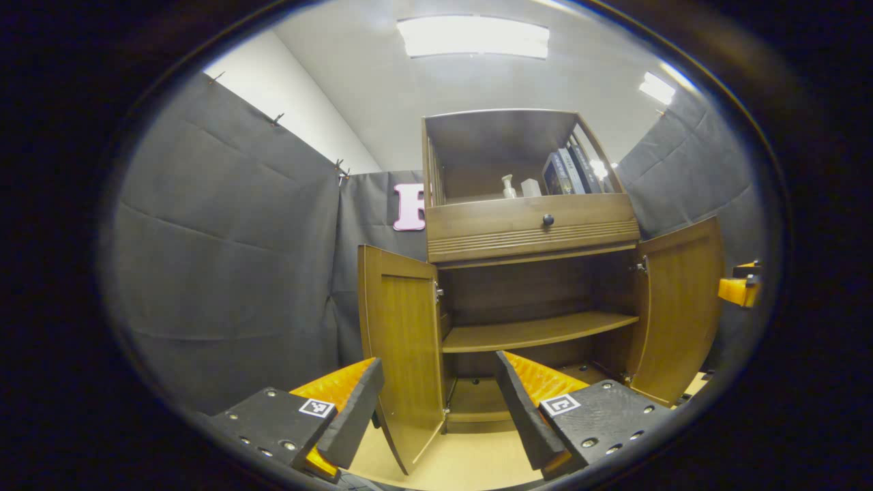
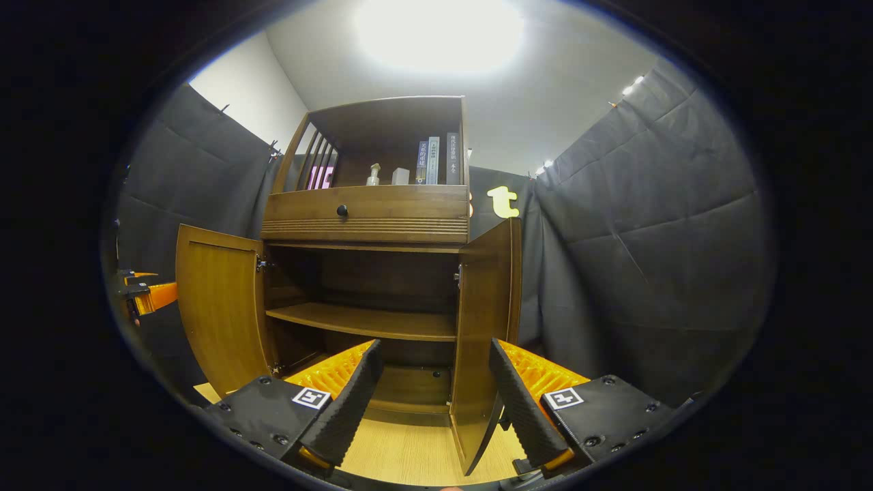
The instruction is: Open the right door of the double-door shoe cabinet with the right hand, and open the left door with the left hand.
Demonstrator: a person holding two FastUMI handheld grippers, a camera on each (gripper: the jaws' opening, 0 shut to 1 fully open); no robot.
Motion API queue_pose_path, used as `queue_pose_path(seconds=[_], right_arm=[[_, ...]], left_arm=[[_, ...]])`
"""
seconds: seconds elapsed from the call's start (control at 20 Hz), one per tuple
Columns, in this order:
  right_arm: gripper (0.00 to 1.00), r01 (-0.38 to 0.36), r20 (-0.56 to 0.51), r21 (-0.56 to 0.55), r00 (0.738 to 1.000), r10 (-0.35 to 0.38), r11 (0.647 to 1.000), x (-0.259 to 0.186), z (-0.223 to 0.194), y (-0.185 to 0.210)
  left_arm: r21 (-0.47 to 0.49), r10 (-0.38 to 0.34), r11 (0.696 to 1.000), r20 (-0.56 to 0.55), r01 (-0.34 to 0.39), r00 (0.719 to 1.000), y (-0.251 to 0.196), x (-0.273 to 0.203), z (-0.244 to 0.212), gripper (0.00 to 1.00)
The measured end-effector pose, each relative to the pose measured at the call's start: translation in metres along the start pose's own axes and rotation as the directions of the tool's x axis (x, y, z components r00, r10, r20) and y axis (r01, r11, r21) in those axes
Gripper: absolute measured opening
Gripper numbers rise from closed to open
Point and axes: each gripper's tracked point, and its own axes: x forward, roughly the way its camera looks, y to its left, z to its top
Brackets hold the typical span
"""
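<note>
Both doors of the shoe cabinet stand swung out from its front. In the left gripper view the left door juts toward me between the fingers of my left gripper, which are spread wide and pinch nothing; the door's edge sits nearer the left finger, and I cannot tell whether they touch. In the right gripper view my right gripper is likewise spread and empty, with the right door edge-on between its fingers. The inner shelf lies bare and exposed. I judge the opening step done on both sides. Next I would draw both grippers straight back, clear of the door edges, without nudging either door shut.
</note>
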Motion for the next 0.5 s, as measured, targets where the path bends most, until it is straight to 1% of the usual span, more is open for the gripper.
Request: queue_pose_path(seconds=[0.5], right_arm=[[0.98,0.016,-0.004,0.000,1.000,-0.016,1.000,-0.0004,-0.0006,-0.0020]], left_arm=[[0.010,-0.011,1.000,-0.003,0.011,1.000,0.0015,0.0052,-0.0012,0.95]])
